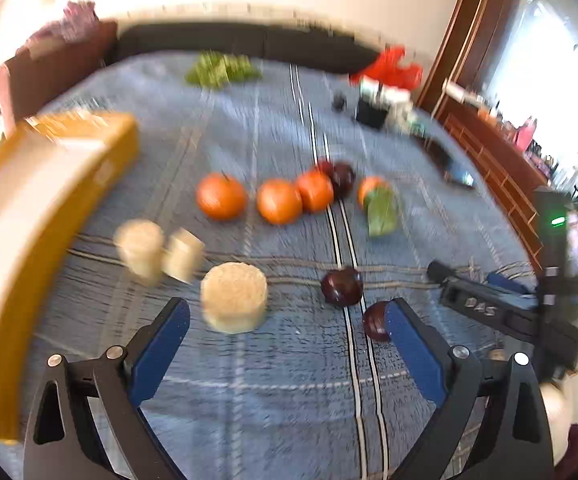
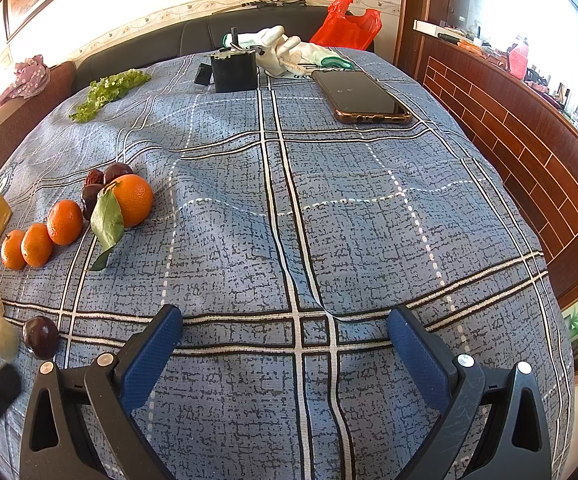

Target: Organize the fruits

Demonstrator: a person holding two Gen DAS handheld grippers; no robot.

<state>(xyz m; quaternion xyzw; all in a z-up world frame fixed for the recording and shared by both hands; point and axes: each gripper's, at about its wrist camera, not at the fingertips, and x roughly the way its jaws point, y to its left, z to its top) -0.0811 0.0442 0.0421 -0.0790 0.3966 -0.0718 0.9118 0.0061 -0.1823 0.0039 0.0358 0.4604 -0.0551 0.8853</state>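
Both grippers hung wide apart over the blue checked tablecloth (image 2: pixel 349 240), holding nothing: the left gripper (image 1: pixel 289 320) had its blue pads spread with bare cloth between them, and the right gripper (image 2: pixel 285 324) was just as open above an unoccupied stretch of the cloth. The left view was smeared with motion, but the fruit could still be made out. A row of oranges (image 1: pixel 279 201) lay in the middle distance, one of them carrying a green leaf (image 1: pixel 383 210), with dark plums (image 1: pixel 343 178) huddled just behind the row. Nearer, a lone plum (image 1: pixel 341 286) sat on the double stripe, and another plum (image 1: pixel 375 322) lay just beside the left gripper's right finger, partly hidden by it. Pale round cakes (image 1: pixel 233 298) stood near the left finger, with a yellow box (image 1: pixel 41 216) along the left edge. From the right gripper's view the same fruit sat far to the left, while a phone (image 2: pixel 363 98), a black container (image 2: pixel 235 72), a white glove (image 2: pixel 279 50), a red bag (image 2: pixel 347 24) and some lettuce (image 2: pixel 107 90) lay at the far end
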